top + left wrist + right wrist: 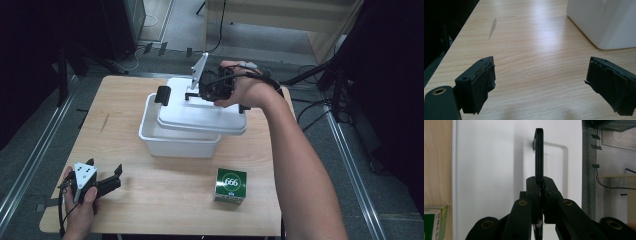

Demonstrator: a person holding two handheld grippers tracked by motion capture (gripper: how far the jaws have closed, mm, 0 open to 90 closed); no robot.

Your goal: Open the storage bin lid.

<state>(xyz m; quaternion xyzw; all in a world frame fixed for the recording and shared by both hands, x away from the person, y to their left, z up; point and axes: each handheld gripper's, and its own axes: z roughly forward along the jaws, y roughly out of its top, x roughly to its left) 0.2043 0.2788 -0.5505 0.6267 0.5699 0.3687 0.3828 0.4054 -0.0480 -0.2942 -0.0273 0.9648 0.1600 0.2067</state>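
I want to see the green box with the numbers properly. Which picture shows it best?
The high view: the small green cardboard box sits whole on the wooden table, its white 666 facing up. The right gripper view catches only a cropped corner of it at the bottom left edge. The left gripper view looks across bare table toward the white plastic tub.

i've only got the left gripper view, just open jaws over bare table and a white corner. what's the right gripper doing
Observer: The right gripper is shut on the black handle of the white lid.
Operator: is the lid on the bin
Observer: It lies askew over the white bin, leaving the bin's left side uncovered.
Operator: anything else on the table
Observer: A green box stands in front of the bin.
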